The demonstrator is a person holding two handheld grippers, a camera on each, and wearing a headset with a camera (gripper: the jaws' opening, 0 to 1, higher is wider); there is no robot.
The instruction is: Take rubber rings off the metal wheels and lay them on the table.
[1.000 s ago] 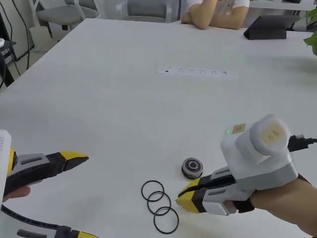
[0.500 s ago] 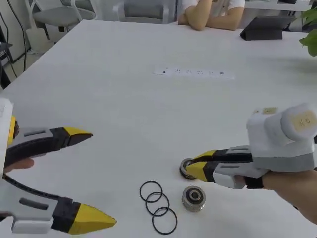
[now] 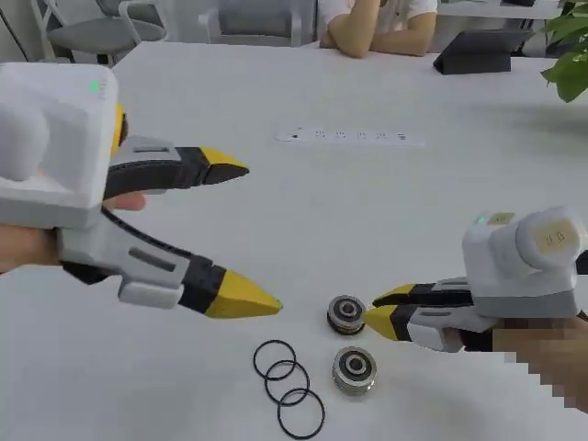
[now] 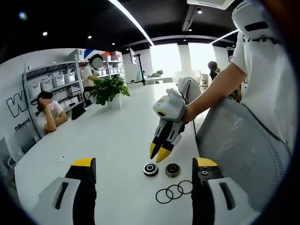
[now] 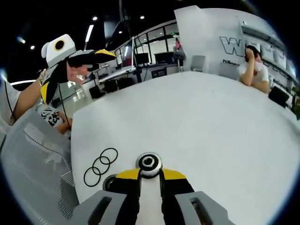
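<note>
3 rubber rings (image 3: pixel 287 381) lie nearest on the table (image 3: pixel 404 211), overlapping in a chain, off the wheels. Just right of them is one metal wheel (image 3: pixel 355 367); 2nd wheel (image 3: pixel 346 313) sits just behind it. R gripper (image 3: pixel 379 310) is low, tips right beside the 2nd wheel; jaws only a narrow slit apart, nothing between. L gripper (image 3: pixel 260 237) is held up over the table w/ jaws spread wide, empty. Further back there's a power strip (image 3: pixel 349 135), then a seated person (image 3: pixel 377 28) at the far edge.
</note>
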